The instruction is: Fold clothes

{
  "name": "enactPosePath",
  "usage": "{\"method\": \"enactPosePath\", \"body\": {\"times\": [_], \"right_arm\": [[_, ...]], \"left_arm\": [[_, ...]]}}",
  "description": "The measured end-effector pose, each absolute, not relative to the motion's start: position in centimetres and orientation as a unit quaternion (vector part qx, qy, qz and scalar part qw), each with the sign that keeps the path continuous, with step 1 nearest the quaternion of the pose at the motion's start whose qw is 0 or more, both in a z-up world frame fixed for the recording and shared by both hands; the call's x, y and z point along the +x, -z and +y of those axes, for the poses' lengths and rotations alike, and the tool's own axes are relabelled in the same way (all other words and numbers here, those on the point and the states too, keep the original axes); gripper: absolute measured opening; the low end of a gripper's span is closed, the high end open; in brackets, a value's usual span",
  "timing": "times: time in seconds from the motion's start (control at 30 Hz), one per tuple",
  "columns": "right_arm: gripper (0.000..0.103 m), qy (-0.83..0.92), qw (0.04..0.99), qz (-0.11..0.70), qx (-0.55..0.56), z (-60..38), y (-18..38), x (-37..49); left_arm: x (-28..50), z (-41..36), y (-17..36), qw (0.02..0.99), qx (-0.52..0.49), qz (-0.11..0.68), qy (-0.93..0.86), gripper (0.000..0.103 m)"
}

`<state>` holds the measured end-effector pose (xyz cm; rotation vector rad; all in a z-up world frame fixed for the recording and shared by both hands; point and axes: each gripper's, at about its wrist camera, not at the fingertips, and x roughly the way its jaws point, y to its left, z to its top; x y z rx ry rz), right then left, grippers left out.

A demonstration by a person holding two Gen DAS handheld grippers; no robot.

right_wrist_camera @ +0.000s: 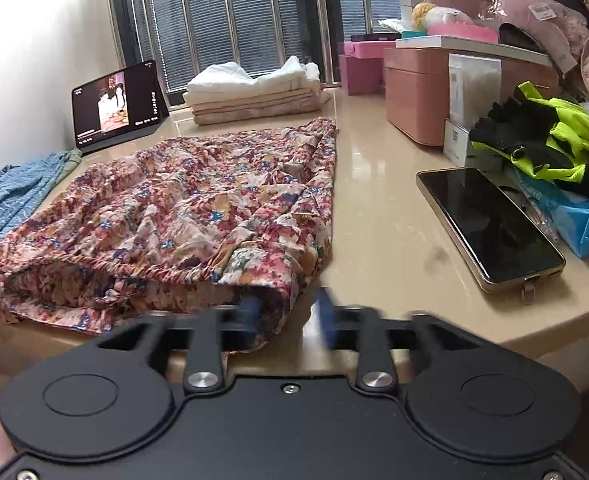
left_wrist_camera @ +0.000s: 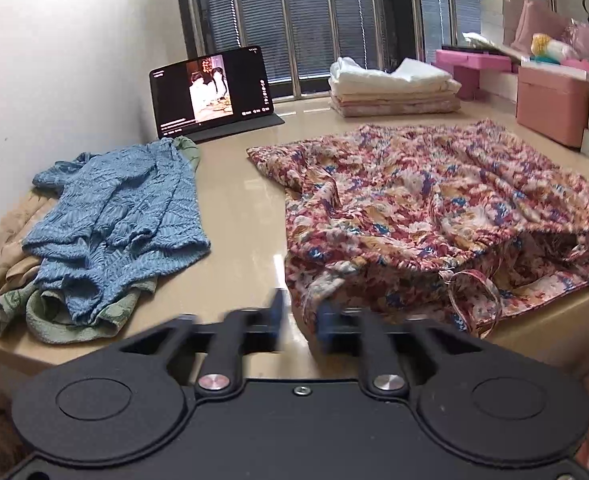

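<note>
**Floral garment spread on the beige table, both tongs at its near corners**

The glossy beige table (right_wrist_camera: 374,168) is running back to a window with dark blinds (left_wrist_camera: 302,12), a white wall (left_wrist_camera: 54,60) standing on the left.

The floral garment (left_wrist_camera: 426,208) is lying rumpled across the middle of the table, its long axis running from the near edge toward the window, the gathered waistband and a strap loop facing the near edge and the hem pointing away.

A blue knit top (left_wrist_camera: 118,216) is lying heaped on other clothes at the left, apart from the floral piece. A stack of folded linens (left_wrist_camera: 394,88) is sitting at the far side, a tablet (left_wrist_camera: 212,90) propped beside it, playing video. A pink box (right_wrist_camera: 418,96) and a phone (right_wrist_camera: 490,224) are sitting on the right.

The left gripper (left_wrist_camera: 299,316) is hovering spread at the garment's near left corner, cloth lying between the blurred fingers. The right gripper (right_wrist_camera: 288,312) is likewise spread, its left finger touching the near right corner.
</note>
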<state>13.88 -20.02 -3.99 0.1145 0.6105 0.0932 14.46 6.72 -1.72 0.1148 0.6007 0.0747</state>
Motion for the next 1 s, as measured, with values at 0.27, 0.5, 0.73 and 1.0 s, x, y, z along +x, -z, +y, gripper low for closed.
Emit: {"method": "enactPosePath", "body": {"times": [0.27, 0.5, 0.73, 1.0], "right_arm": [[0.061, -0.096, 0.956, 0.275, 0.034, -19.5, 2.7, 10.1], [0.062, -0.19, 0.944, 0.269, 0.003, -14.5, 2.3, 9.2], [0.062, -0.282, 0.921, 0.262, -0.066, -7.5, 2.7, 9.0], [0.062, -0.324, 0.905, 0.257, -0.099, -2.4, 3.1, 10.0]], "left_arm": [[10.5, 8.9, 0.9, 0.963, 0.014, 0.269, -0.03, 0.084], [9.9, 8.2, 0.6, 0.966, 0.046, 0.254, -0.022, 0.093], [9.3, 6.4, 1.5, 0.966, 0.083, 0.247, -0.001, 0.097], [7.4, 7.2, 2.1, 0.964, 0.14, 0.226, -0.005, 0.103]]}}
